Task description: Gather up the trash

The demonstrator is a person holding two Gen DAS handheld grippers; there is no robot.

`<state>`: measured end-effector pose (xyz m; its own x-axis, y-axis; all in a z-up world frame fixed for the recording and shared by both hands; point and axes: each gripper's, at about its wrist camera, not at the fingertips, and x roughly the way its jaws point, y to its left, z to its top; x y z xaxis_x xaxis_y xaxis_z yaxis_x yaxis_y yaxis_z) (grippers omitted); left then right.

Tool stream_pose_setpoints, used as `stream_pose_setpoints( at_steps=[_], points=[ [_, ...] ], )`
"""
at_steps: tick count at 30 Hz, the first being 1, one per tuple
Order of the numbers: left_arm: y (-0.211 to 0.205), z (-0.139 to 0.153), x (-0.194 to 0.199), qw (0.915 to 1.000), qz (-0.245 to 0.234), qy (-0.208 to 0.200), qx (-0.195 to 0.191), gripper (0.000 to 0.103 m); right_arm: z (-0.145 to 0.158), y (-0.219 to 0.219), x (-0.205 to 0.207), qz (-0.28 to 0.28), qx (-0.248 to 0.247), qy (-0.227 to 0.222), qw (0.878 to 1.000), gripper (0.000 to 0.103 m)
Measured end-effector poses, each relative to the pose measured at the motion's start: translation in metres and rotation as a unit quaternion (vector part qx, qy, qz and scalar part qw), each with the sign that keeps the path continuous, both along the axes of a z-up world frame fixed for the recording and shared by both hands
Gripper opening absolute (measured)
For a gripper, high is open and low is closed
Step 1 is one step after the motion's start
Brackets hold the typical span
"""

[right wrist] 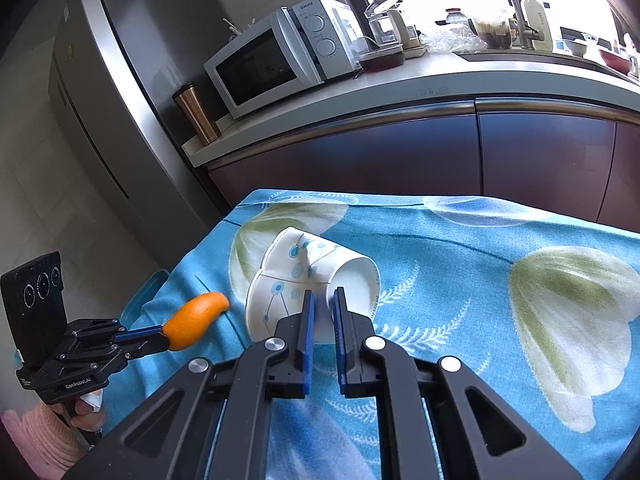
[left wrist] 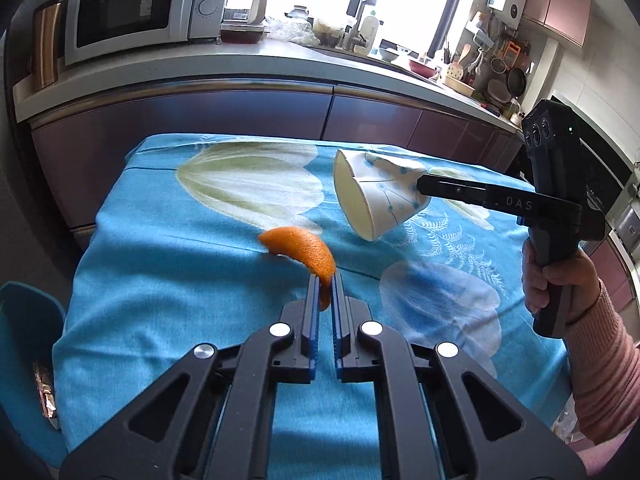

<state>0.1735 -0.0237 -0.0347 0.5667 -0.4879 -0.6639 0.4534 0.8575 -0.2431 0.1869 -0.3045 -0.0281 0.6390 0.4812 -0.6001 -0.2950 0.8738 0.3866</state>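
My left gripper [left wrist: 326, 284] is shut on an orange peel [left wrist: 304, 252], a curved strip held just above the blue flowered tablecloth [left wrist: 180, 280]. The peel also shows in the right wrist view [right wrist: 196, 318], pinched by the left gripper [right wrist: 162, 334]. My right gripper [right wrist: 323, 300] is shut on a crushed white paper cup with blue dots [right wrist: 308, 276], gripping its base end. In the left wrist view the cup [left wrist: 376, 192] hangs tilted above the cloth, its open mouth facing left, with the right gripper [left wrist: 420, 186] on it.
The table sits in front of purple kitchen cabinets [left wrist: 240, 120]. A microwave [left wrist: 132, 8] and a copper tumbler [right wrist: 198, 114] stand on the counter. A grey fridge [right wrist: 120, 100] is to the left. A blue bin edge [left wrist: 28, 320] lies left of the table.
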Motion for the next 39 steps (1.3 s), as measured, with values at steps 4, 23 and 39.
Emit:
stream_pose_setpoints(
  at_steps=[4,23,39],
  points=[
    [0.017,0.004,-0.018,0.9999,0.011,-0.004,-0.007,0.006,0.004,0.009,-0.013,0.01,0.009,-0.003,1.0,0.008],
    [0.025,-0.022,-0.052,0.9999,0.0,0.009,0.01,0.037,-0.009,0.045,-0.048,0.041,0.02,0.014,0.999,0.008],
    [0.033,-0.018,-0.053,0.9999,0.011,0.012,-0.004,0.005,-0.004,0.059,-0.055,0.048,0.03,0.007,0.998,0.008]
  ],
)
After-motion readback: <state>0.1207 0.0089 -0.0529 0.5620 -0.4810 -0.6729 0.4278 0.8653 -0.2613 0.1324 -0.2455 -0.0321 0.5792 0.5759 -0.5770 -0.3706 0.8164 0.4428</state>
